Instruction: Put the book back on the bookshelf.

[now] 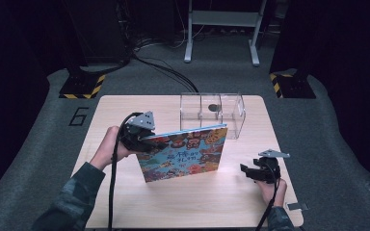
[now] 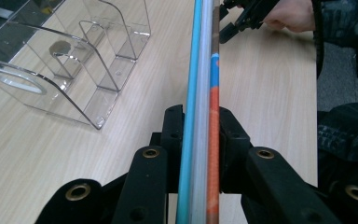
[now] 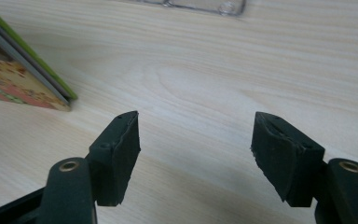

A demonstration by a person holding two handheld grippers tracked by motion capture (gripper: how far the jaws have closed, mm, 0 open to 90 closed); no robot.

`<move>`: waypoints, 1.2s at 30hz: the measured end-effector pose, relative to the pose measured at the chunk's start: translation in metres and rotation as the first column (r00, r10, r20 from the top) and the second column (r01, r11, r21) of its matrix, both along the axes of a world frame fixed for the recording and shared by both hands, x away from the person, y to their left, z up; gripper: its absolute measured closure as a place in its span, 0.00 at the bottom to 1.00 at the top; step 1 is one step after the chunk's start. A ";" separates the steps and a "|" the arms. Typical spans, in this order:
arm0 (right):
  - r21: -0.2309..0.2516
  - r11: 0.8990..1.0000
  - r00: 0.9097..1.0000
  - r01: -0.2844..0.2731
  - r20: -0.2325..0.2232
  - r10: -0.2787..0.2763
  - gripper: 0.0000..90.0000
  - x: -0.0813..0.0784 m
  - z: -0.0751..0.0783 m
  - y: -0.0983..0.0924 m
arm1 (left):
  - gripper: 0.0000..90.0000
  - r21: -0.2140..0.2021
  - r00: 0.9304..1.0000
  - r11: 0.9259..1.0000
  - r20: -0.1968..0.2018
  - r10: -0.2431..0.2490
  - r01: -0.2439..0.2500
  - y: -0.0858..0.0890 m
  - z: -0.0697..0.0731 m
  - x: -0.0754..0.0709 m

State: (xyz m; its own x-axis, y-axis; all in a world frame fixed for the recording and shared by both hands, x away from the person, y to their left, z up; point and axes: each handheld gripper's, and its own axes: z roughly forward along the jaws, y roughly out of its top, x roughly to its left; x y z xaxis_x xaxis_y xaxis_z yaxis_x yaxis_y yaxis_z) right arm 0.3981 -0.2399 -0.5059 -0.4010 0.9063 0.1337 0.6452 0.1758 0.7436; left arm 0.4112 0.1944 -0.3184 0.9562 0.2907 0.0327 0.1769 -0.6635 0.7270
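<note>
A picture book [image 1: 183, 154] with a colourful cover stands upright on its lower edge in the middle of the wooden table [image 1: 197, 204]. My left gripper [image 1: 147, 139] is shut on the book's upper left corner. In the left gripper view both jaws press flat against the book's thin edge [image 2: 200, 56], and the gripper [image 2: 200, 116] looks along it. My right gripper [image 1: 244, 171] hovers low over the table to the right of the book, open, with nothing between its fingers. In the right gripper view the gripper [image 3: 196, 140] faces bare wood, and the book's lower corner [image 3: 18, 79] lies at the far left.
A clear acrylic divided holder [image 1: 212, 111] stands on the table just behind the book, seen also as the holder [image 2: 74, 60] in the left gripper view. Bare tabletop lies in front of the book. Cables and metal stands are on the floor beyond the table.
</note>
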 end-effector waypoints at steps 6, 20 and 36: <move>0.000 0.999 0.998 0.049 -0.026 -0.049 0.33 0.001 -0.009 -0.005 | 0.89 -0.019 1.000 1.000 -0.012 0.008 -0.008 -0.001 -0.001 -0.005; 0.048 0.994 0.996 0.094 0.008 -0.094 0.34 0.001 -0.018 -0.020 | 0.90 -0.028 0.997 0.998 -0.051 0.054 -0.056 -0.003 0.007 -0.006; 0.056 0.993 0.994 0.105 0.014 -0.106 0.33 0.002 -0.019 -0.021 | 0.90 -0.033 0.992 0.992 -0.043 0.118 -0.119 -0.001 0.023 -0.007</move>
State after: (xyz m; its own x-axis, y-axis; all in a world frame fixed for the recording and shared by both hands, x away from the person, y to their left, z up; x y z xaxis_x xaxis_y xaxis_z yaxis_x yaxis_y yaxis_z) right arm 0.3996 -0.2607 -0.5253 -0.3066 0.9349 0.1790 0.6450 0.0658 0.7613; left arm 0.4045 0.1935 -0.2949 0.9152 0.4025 -0.0184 0.2831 -0.6100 0.7401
